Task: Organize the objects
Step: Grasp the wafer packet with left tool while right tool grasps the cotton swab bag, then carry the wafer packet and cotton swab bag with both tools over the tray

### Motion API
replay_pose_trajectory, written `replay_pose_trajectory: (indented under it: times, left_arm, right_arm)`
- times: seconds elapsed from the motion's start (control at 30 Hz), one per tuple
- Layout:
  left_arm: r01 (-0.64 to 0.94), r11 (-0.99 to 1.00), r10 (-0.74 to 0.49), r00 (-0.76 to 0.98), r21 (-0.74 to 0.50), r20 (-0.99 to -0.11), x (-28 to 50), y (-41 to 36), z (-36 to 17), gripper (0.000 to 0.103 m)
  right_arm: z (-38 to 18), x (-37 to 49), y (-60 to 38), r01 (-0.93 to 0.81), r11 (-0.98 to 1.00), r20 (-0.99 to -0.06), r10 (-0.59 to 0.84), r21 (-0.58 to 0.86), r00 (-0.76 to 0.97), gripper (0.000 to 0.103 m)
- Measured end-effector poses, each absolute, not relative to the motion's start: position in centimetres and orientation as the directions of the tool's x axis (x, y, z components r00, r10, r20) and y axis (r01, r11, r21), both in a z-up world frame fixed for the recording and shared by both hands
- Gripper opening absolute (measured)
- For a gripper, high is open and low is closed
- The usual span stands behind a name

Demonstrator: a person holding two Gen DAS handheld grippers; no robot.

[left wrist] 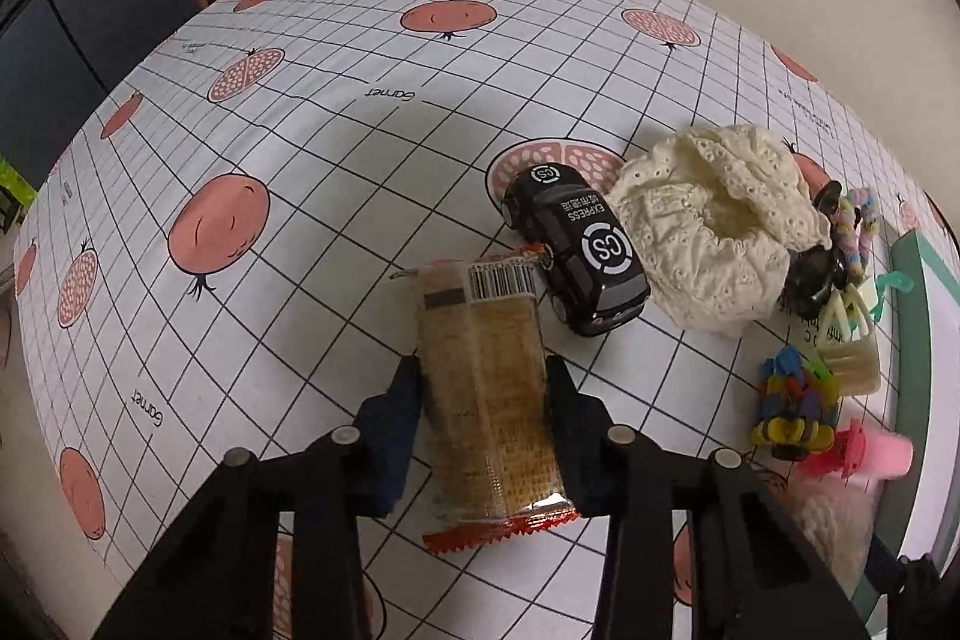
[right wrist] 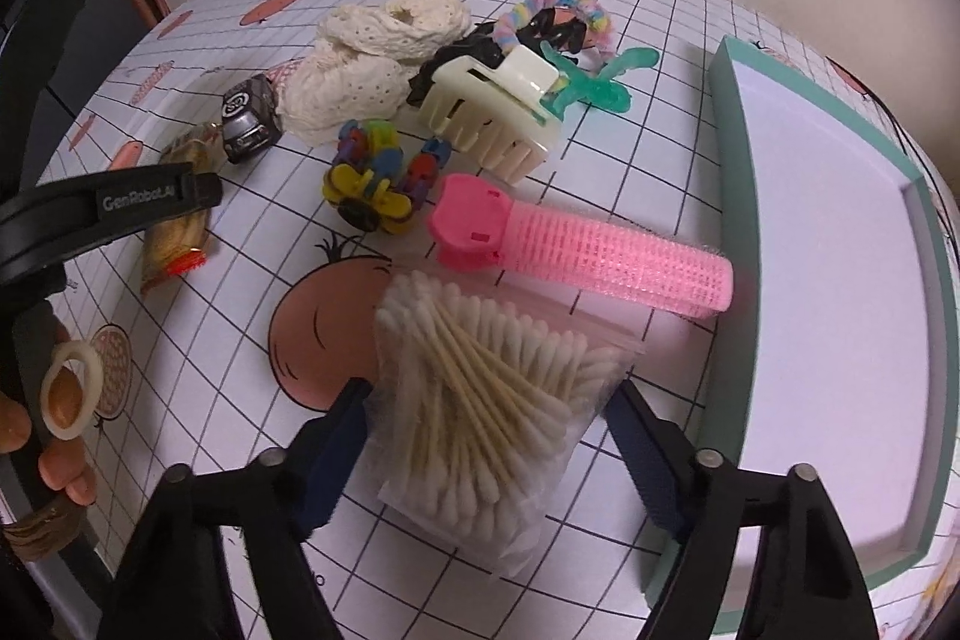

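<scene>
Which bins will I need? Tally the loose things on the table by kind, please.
Hair pieces: 6 (cream clip, black clip, teal clip, pastel tie, pink roller, multicoloured clip bunch)
Lace fabric: 1
Toy car: 1
Snack packet: 1
Cotton swab bag: 1
Total: 10

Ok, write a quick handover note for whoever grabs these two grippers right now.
Left gripper: shut on the snack packet, low over the table.
Right gripper: open, jaws either side of the cotton swab bag, not gripping yet.
Teal tray at the right edge holds nothing visible.
Still loose on the table: toy car, cream lace cloth, cream claw clip, pink roller clip, colourful clips, hair ties.
Done: nothing sorted yet.
</scene>
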State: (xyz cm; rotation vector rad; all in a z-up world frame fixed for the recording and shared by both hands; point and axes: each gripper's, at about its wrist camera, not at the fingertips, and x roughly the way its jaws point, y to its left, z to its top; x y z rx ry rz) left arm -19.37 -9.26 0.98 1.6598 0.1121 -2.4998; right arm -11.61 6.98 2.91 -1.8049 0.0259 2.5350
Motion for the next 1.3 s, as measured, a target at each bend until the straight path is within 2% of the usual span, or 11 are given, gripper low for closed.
replay_pose_trajectory:
  times: [0.13, 0.27, 0.7, 0.97, 1.3]
  left_arm:
    - [0.149, -0.989, -0.07, -0.373, 0.015, -0.925, -18.9, -9.2, 1.1, 0.04]
    - [0.143, -0.99, -0.068, -0.362, 0.017, -0.93, -18.6, -9.1, 1.1, 0.039]
    - [0.18, -0.984, -0.055, -0.392, -0.018, -0.918, -17.2, -9.1, 3.7, 0.039]
    - [0.161, -0.986, -0.031, -0.455, -0.048, -0.89, -16.4, -7.9, 6.3, 0.039]
    - [0.062, -0.997, 0.008, -0.526, -0.047, -0.851, -15.2, -2.7, 9.0, 0.039]
  right_arm:
    - [3.3, -11.5, 7.4, -0.032, -0.999, -0.944, 0.013, -0.002, -0.328, 0.06]
    - [3.5, -11.3, 7.8, -0.035, -0.999, -0.946, -0.002, 0.014, -0.324, 0.057]
    - [7.1, -10.1, 9.0, -0.016, -0.992, -0.902, -0.106, 0.124, -0.419, 0.056]
    - [9.1, -9.6, 10.3, -0.018, -0.993, -0.869, -0.094, 0.117, -0.486, 0.056]
    - [11.4, -8.3, 16.3, -0.113, -0.986, -0.834, -0.038, 0.119, -0.551, 0.056]
